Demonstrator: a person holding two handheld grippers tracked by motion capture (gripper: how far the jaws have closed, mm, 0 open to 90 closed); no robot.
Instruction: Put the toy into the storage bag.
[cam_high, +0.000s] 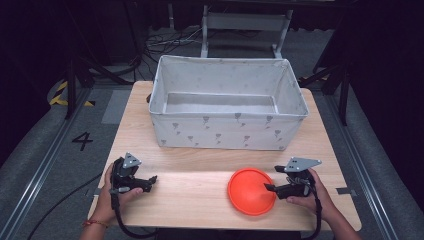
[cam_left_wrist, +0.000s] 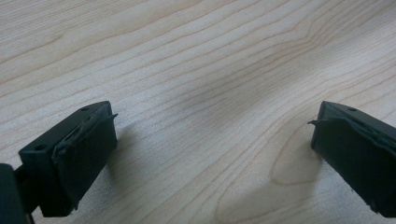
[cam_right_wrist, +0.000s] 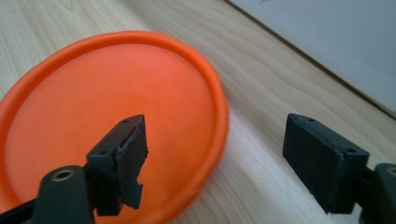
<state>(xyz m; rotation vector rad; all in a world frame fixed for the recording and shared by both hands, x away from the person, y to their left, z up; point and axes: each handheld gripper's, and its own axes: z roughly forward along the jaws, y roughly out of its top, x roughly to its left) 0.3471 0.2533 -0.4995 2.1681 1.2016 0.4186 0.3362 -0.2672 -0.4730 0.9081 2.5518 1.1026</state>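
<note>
An orange disc (cam_high: 251, 191), round with a raised rim, is seen lying flat on the pale wooden worktop (cam_high: 195, 187), near the front edge and right of centre. In the right gripper view the disc (cam_right_wrist: 112, 116) is shown close up, its rim passing between the two black jaws: one jaw is over the disc's surface and the other is over bare wood beside it. The right hand-held gripper (cam_high: 272, 188) is held at the disc's right edge by a hand (cam_high: 312, 197); its jaws are spread wide and nothing is gripped between them. Whether the jaw over the disc touches it cannot be told.

Well apart, at the front left of the worktop, the left hand-held gripper (cam_high: 152, 180) is held by the other hand (cam_high: 112, 192) and is pointed towards the disc. In the left gripper view its jaws are seen set far apart over bare wood grain (cam_left_wrist: 201, 93), with nothing held.

Behind both, a white fabric bin (cam_high: 227, 132) with a small grey pattern is set across the back half of the worktop, its top open. Its side wall (cam_right_wrist: 336, 42) is visible in the right gripper view, just beyond the disc.
</note>
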